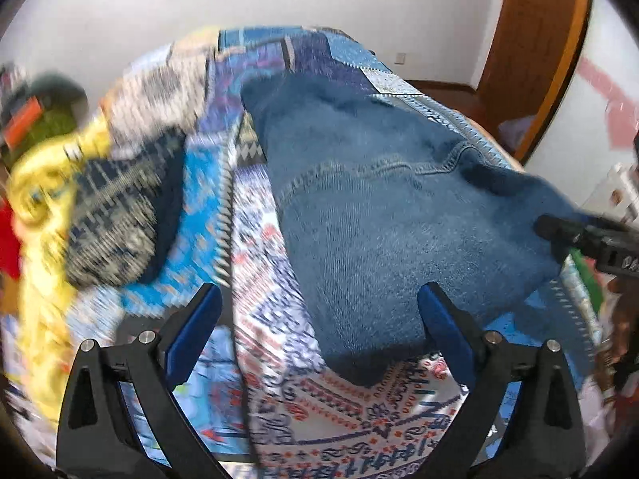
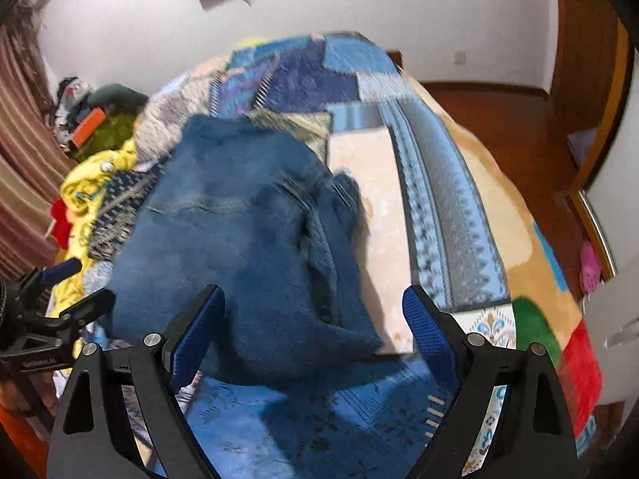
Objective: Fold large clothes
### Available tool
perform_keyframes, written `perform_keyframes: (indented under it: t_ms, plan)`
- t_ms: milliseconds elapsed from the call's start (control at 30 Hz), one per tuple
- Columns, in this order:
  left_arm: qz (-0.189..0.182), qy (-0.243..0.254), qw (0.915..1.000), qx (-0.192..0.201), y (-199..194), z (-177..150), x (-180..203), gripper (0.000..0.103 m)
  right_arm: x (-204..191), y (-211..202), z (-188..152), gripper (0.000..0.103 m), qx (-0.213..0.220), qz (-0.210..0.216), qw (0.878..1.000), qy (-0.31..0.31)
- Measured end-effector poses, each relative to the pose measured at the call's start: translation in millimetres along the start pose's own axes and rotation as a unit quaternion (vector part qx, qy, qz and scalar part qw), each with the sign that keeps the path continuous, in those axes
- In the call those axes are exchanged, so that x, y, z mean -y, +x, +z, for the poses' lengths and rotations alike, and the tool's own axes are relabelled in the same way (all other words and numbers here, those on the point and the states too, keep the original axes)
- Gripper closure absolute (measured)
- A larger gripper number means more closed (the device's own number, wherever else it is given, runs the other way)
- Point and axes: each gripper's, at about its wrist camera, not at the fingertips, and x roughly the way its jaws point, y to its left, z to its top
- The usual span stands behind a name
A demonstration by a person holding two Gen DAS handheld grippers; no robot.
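**Ana:** On the patterned blanket (image 2: 451,207) that covers the bed, the blue denim garment (image 2: 247,247) lies in a rough heap, one edge doubled over on its right side. Both tools are off it, as far as I can see.

**Ben:** Agreed. The left gripper (image 1: 319,319) has its blue pads spread wide with nothing between them but blanket and the near hem of the denim below. The right gripper (image 2: 315,319) is just as wide and just as empty.

**Ana:** So the step in hand looks like a re-grasp. I'd pick two corners of one edge, well apart, and pinch a single layer only (the doubled flap by the seam would drag a second layer along).

**Ben:** And lift evenly, so the fold line runs straight across.

**Ana:** Pose?

**Ben:** Both point steeply down at the bed, over the garment's near end. From the left wrist view the right gripper's finger (image 1: 559,227) reaches in at the denim's right edge; from the right wrist view the left gripper's fingers (image 2: 64,271) sit at the left, beside the yellow clothes (image 2: 96,175).
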Motion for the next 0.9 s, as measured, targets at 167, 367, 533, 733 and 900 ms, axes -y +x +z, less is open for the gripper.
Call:
perform_keyframes:
  t_ms: [167,367,533,733,900]
  plan:
    - [-0.03,-0.023,0.9993,-0.007,14,-12,-6,0.002,26,6,-17,0.009,-0.019,0.007,1.0,0.017]
    - [-0.028,-0.025,0.9993,0.005,14,-16,-7,0.0,34,-3,-18,0.008,-0.031,-0.036,0.999,-0.003]
    - [-0.013,0.003,0.9998,0.016,-1,-2,-5,0.0,28,-21,-1,0.006,-0.017,-0.03,0.999,-0.023]
    - [0.047,0.057,0.995,0.067,-16,30,-7,0.0,5,-14,27,0.006,-0.006,-0.014,0.998,-0.067]
    - [0.054,0.062,0.995,0.057,4,55,-12,0.0,-18,20,45,0.006,-0.021,-0.008,0.991,-0.132]
